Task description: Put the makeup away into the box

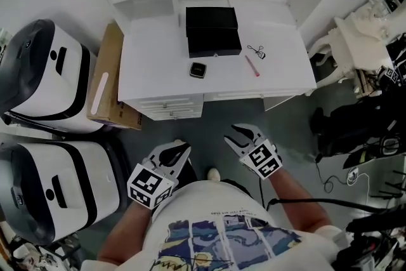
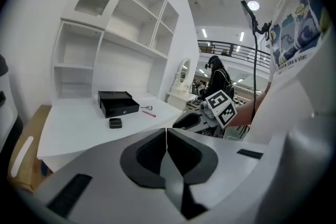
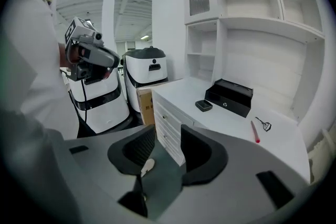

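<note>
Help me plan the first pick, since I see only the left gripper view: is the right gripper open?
Observer: Yes; the right gripper view shows the right gripper with jaws apart, nothing between them.
Operator: What stands left of the desk?
Observer: From above, a cardboard box beside it, then two white machines.
Operator: Do the two small items at its right touch?
Observer: No; the eyelash curler and pink stick lie close but apart.
</note>
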`<state>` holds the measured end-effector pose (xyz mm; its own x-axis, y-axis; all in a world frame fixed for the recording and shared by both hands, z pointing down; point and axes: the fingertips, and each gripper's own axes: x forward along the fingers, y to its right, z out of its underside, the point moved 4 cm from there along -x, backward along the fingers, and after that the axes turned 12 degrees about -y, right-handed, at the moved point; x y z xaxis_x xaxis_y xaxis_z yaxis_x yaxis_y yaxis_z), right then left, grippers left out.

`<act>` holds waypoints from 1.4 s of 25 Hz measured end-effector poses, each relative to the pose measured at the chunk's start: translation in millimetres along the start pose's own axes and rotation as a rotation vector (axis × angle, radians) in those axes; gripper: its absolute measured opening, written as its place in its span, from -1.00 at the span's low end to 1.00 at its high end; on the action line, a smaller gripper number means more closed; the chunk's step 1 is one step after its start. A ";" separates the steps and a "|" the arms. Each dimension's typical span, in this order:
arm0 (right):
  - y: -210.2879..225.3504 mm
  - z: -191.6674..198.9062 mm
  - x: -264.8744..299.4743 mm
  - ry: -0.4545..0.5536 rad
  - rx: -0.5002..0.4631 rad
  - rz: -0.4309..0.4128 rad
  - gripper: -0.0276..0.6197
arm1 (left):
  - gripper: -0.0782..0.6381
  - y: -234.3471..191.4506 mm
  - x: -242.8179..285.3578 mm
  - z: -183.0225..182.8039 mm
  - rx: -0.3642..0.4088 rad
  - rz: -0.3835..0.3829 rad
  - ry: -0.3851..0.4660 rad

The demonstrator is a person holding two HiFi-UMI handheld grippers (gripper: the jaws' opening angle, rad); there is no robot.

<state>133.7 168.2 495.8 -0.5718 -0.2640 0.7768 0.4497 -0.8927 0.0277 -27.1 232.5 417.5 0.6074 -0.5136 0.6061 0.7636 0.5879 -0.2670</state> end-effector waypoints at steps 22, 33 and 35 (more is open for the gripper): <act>104.7 -83.9 156.2 -0.193 -0.127 0.032 -0.14 | -0.74 -152.3 -9.8 -29.8 -0.054 0.031 0.009; 153.8 -103.0 226.7 -0.295 -0.303 -0.128 0.05 | -0.74 -172.1 3.1 -71.5 -0.153 -0.139 0.029; 155.6 -105.1 235.9 -0.307 -0.335 -0.149 0.06 | -0.74 -173.7 4.8 -74.6 -0.169 -0.168 0.026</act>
<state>-3.3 -71.3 617.2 -0.3609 -0.0493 0.9313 0.1034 -0.9946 -0.0126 -140.5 81.3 410.8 0.4724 -0.6123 0.6340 0.8789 0.3812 -0.2867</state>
